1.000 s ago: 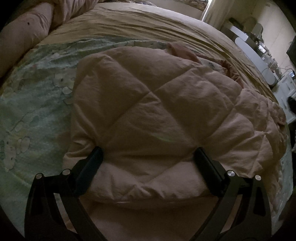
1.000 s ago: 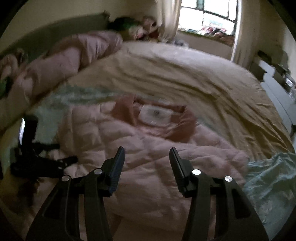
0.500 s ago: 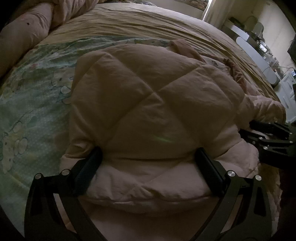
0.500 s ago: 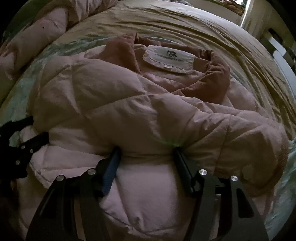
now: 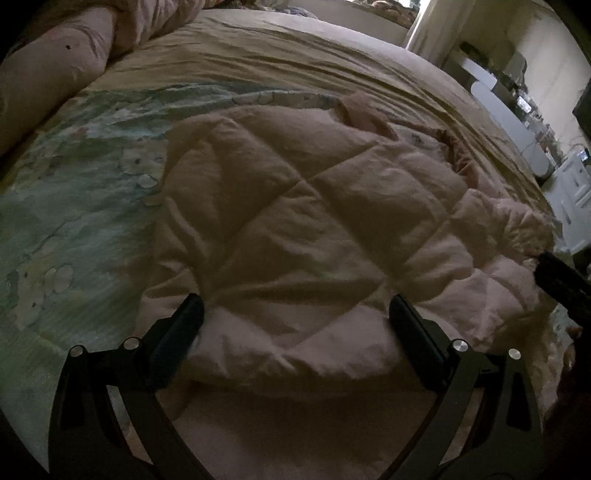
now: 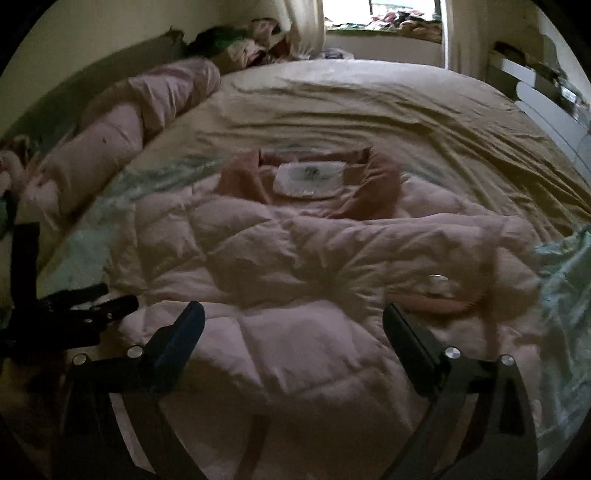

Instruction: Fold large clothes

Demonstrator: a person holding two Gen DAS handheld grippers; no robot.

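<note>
A pink quilted jacket [image 5: 295,206] lies folded on the bed, its darker collar and white label [image 6: 308,181] at the far end. My left gripper [image 5: 297,314] stands wide at the jacket's near edge, with a thick puffy fold bulging between its fingers. It also shows low at the left of the right wrist view [image 6: 92,306]. My right gripper [image 6: 291,317] hovers over the jacket's near part; its jaws are opening wide and the pads touch no fabric. In the left wrist view it pokes in at the right edge [image 5: 561,280]. A sleeve with a snap button [image 6: 437,278] lies across the front.
The jacket rests on a green patterned cover [image 5: 74,203] over a wrinkled beige sheet [image 6: 369,110]. A rolled pink duvet [image 6: 129,122] runs along the left side. White furniture [image 5: 509,122] stands past the bed's right edge, and a window [image 6: 380,18] is at the far end.
The right gripper, closed on a fold of the jacket half a second ago, has let go, opened wide and drawn back. The left gripper has kept its place.
</note>
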